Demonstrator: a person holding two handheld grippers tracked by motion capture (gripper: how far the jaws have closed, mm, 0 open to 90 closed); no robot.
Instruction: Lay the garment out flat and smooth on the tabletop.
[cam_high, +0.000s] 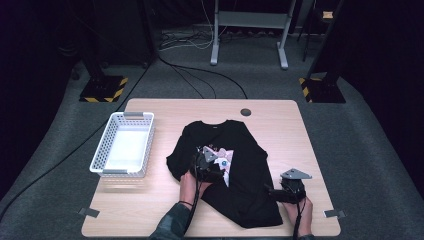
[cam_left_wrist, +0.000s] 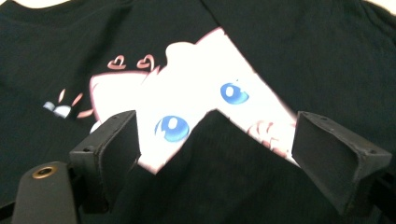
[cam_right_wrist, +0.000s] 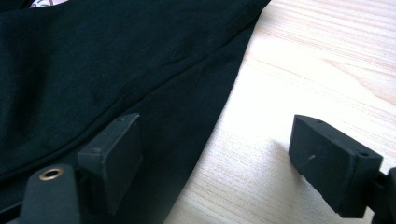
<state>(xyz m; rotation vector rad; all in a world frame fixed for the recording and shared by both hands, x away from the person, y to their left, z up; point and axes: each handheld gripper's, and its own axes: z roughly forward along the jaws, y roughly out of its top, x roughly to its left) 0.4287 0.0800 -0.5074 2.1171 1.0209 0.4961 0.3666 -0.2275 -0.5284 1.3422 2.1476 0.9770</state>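
High view is showing a black shirt (cam_high: 235, 170) lying mid-table, its long axis running from 11 to 5 o'clock, a white cartoon print on the chest. Left gripper (cam_high: 209, 162) is hovering over that print, jaws wide, nothing between them. Right gripper (cam_high: 272, 192) is waiting wide at the shirt's 4 o'clock hem edge, the cloth lying at its 9 o'clock, so it is sitting nearer an edge to grab.

1. The left hand-held gripper (cam_high: 207, 162) is hovering with its jaws standing wide apart and nothing between its pads.
2. The left hand (cam_high: 189, 184) is gripping it from behind, the forearm reaching in from below.
3. The right hand-held gripper (cam_high: 280, 192) is pointing left, its jaws wide apart and gripping nothing.
4. The right hand (cam_high: 300, 210) is holding it low.
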